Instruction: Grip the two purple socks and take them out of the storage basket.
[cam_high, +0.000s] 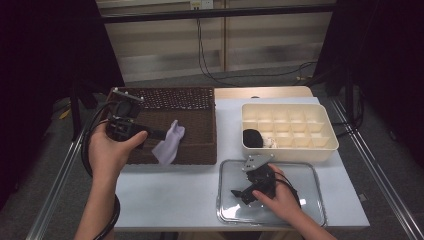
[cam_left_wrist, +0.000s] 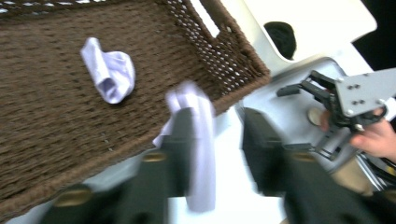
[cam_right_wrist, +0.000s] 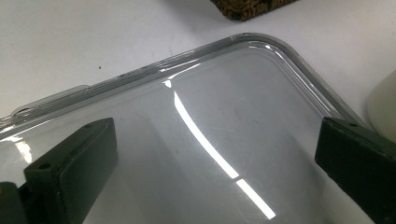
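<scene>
Looking down from the high view, I had the left gripper (cam_high: 159, 133) out over the front of the wicker basket (cam_high: 197, 145), with the lilac sock (cam_high: 170, 142) right at its tip, draped across the basket's front rim and hanging partly outside. In the left gripper view the sock (cam_left_wrist: 198, 140) sat against the inner face of the left-hand jaw and hung down past it. The jaws stood apart with a clear gap between the sock and the other jaw, so no squeeze on it that I could see; the shot was blurry, though. A second lilac sock (cam_left_wrist: 109, 70) lay bunched up on the basket floor, well apart from the jaws.

My right gripper (cam_high: 240, 192) rested low over the clear tray (cam_high: 310, 175) near the table's front edge, jaws spread wide with nothing between them but the tray's shiny bottom (cam_right_wrist: 224, 140).

Behind the tray sat the cream divider box (cam_high: 290, 150), with a black sock (cam_high: 252, 138) rolled up in a front-left cell.

No brands, labels or readable writing on anything I could see.
</scene>
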